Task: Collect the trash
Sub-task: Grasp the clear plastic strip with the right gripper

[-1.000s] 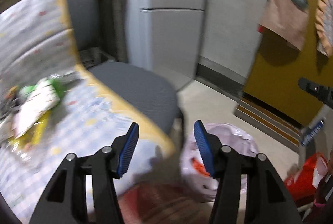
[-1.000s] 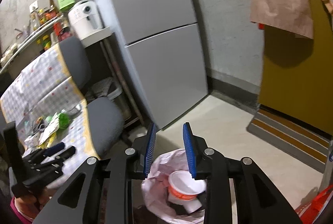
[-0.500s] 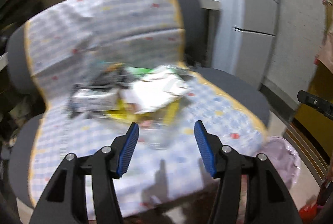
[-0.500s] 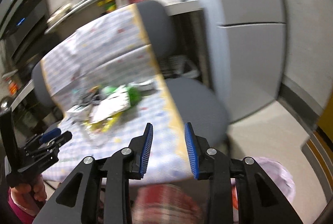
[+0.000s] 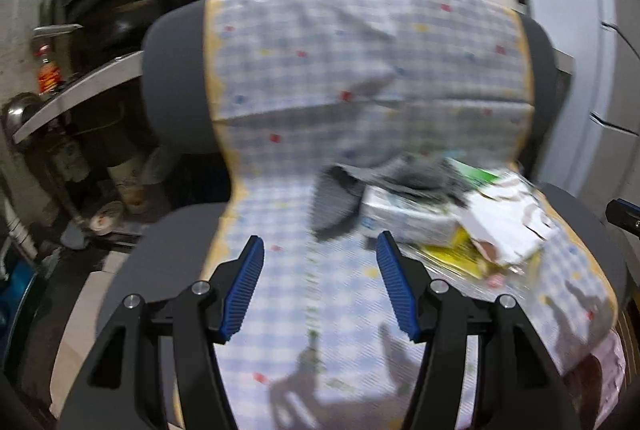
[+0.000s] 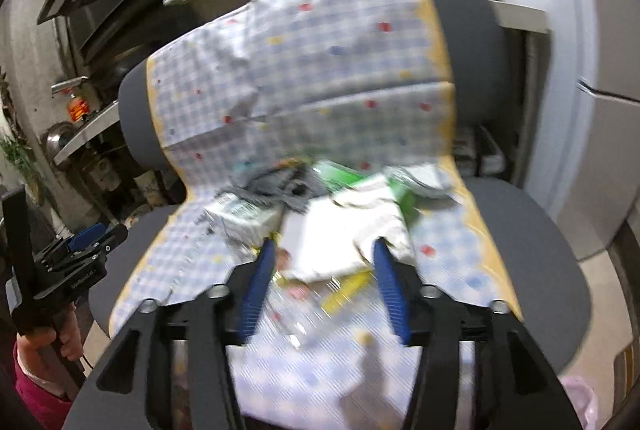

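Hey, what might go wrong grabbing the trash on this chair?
The wrappers overlap in one loose pile, so the opening right claw may lift only part and spill the rest. The checkered cover beneath could get pinched too. The grey scrap lies half under a carton, easy to miss.

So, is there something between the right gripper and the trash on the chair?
Nothing visible: the right gripper, jaws opening and empty, points straight at the pile of white and yellow wrappers on the checkered seat cover.

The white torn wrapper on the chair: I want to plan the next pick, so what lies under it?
Under the white torn wrapper a yellow packet and clear plastic film stick out on the checked cloth. Whatever lies beneath its middle is covered.
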